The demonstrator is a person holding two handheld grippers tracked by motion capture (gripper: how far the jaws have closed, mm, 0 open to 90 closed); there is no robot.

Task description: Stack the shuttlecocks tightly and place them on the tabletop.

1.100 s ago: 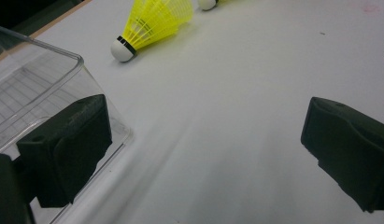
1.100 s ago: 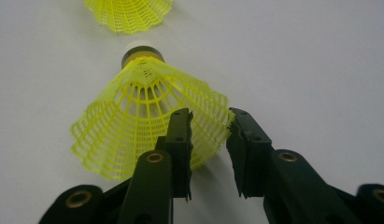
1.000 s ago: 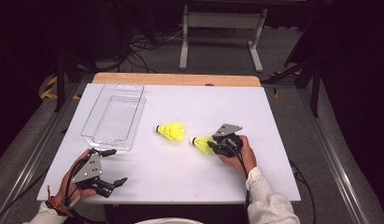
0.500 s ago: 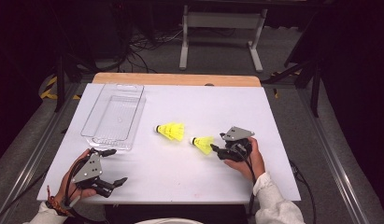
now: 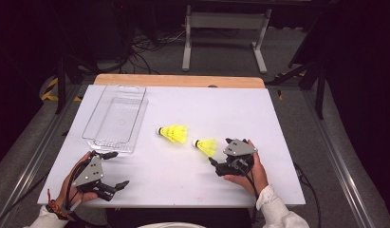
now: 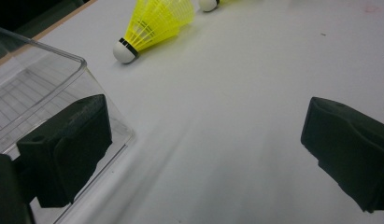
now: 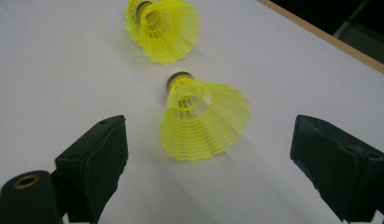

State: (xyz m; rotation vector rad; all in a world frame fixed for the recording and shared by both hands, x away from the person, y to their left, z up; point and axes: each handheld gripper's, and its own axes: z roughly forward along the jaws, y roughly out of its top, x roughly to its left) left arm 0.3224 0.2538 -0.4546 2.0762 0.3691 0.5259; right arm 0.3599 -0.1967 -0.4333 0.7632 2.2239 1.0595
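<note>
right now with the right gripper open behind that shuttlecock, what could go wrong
1. The near shuttlecock lies on its side, free between the right gripper's just-opened jaws; a nudge could roll it across the table.
2. The second shuttlecock lies close beyond it, so a push forward may knock both.
3. The left gripper sits beside the clear tray corner; one jaw could bump it.

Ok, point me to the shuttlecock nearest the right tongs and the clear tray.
nearer shuttlecock (image 7: 203, 119), right gripper view, on its yellow skirt.
clear tray (image 5: 135, 111), high view, on its right wall.
right tongs (image 7: 208, 154), right gripper view, midway between the open tips.
</note>
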